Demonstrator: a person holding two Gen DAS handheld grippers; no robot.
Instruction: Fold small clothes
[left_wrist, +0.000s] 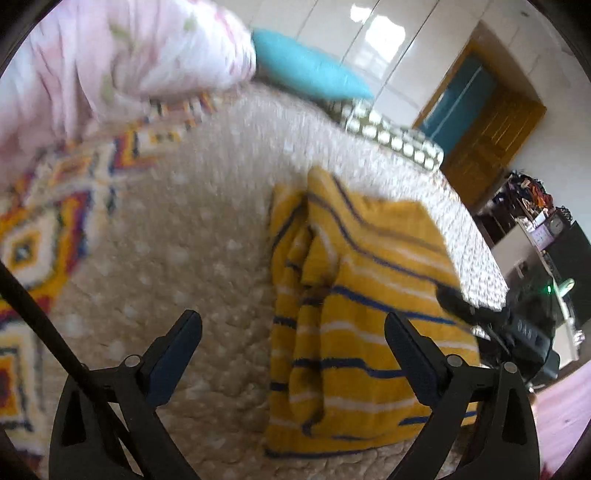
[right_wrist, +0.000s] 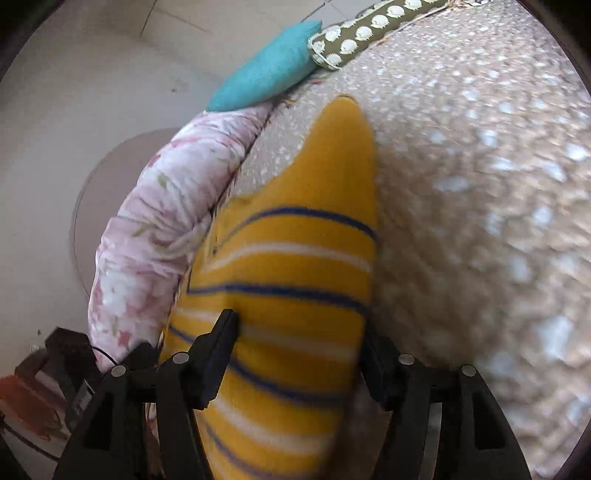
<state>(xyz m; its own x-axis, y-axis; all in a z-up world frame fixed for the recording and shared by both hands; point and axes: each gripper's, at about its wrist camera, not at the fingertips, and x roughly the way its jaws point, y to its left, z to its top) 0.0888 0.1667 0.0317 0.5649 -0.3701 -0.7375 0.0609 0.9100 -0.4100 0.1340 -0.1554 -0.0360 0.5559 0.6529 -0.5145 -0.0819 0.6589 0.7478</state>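
A small yellow garment with blue and white stripes (left_wrist: 362, 314) lies partly folded on the beige quilted bed cover (left_wrist: 192, 229). My left gripper (left_wrist: 293, 343) is open and empty, hovering above the cover with its right finger over the garment's left part. In the right wrist view the same garment (right_wrist: 295, 266) fills the space between the fingers of my right gripper (right_wrist: 299, 339). Its jaws stand apart on either side of the cloth, with the left fingertip (right_wrist: 227, 325) pressing into the fabric. The right gripper's body shows in the left wrist view at the garment's right edge (left_wrist: 480, 314).
A pink floral duvet (left_wrist: 110, 66) is bunched at the bed's far side. A teal pillow (left_wrist: 310, 70) and a brown dotted pillow (left_wrist: 391, 133) lie beyond. A colourful patterned blanket (left_wrist: 48, 221) lies at left. A wooden door (left_wrist: 480, 122) and a cluttered shelf (left_wrist: 532, 214) stand at right.
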